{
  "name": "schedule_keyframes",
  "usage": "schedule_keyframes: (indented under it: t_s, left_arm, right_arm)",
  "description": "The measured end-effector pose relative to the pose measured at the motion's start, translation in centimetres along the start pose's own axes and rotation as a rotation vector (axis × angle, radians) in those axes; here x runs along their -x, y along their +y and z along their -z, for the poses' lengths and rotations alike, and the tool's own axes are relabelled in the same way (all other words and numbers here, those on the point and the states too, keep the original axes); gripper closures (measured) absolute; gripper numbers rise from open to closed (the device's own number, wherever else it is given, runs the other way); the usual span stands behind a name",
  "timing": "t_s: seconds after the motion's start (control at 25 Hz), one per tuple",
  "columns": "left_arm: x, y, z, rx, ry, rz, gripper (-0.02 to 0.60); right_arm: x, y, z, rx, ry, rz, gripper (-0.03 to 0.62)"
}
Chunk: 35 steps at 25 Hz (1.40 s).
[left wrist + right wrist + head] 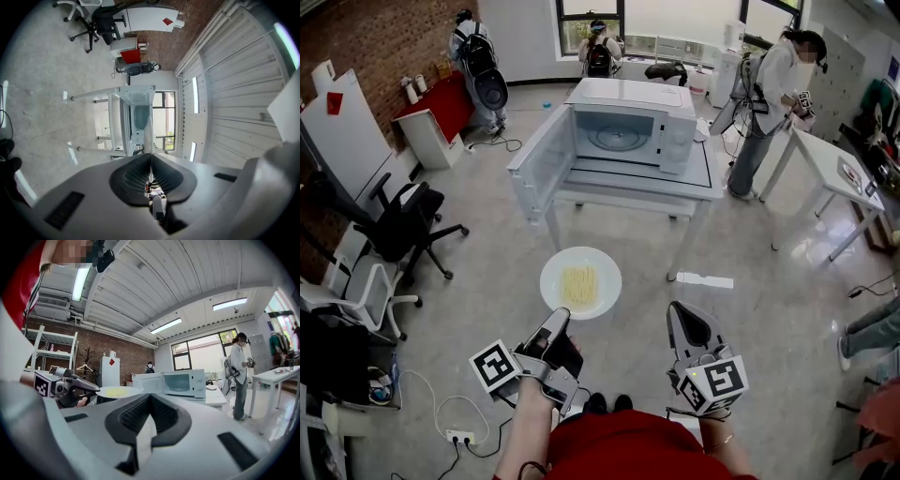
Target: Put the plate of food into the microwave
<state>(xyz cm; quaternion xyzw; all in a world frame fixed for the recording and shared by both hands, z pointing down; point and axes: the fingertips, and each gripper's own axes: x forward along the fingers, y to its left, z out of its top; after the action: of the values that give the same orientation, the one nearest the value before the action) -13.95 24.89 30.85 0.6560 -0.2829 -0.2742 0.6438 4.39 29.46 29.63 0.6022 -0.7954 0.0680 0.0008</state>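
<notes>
A microwave [630, 124] stands on a white table [675, 183] with its door [541, 167] swung wide to the left. Open floor [487, 281] separates it from the plate [555, 279]. The left gripper [558, 323] pinches the plate's near rim and holds it level in the air, with noodles [580, 284] on top. The right gripper [678, 314], near the plate's right, is closed and empty. One plate, one microwave, two grippers, three people [598, 49] behind.
</notes>
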Motion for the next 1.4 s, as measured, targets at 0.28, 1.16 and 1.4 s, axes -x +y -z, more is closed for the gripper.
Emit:
schedule_keyframes:
  t_s: [0.28,1.16,1.4]
  left_arm:
    - [-1.3,0.6,0.7,0.009,-0.007,-0.016,0.561]
    - [-16.1,1.5,-5.1,-0.042,0.021,-0.001,0.561]
    - [-23.7,1.0,-8.9,-0.022,0.055,0.006,0.561]
  right_arm:
    - [0.6,-0.9,0.9,-0.046,0.015,-0.047,0.579]
    - [-10.2,-10.7,0.1,-0.026,0.023,0.015,0.579]
    - [-19.4,-14.3,-2.7,-0.012,0.029,0.022,0.579]
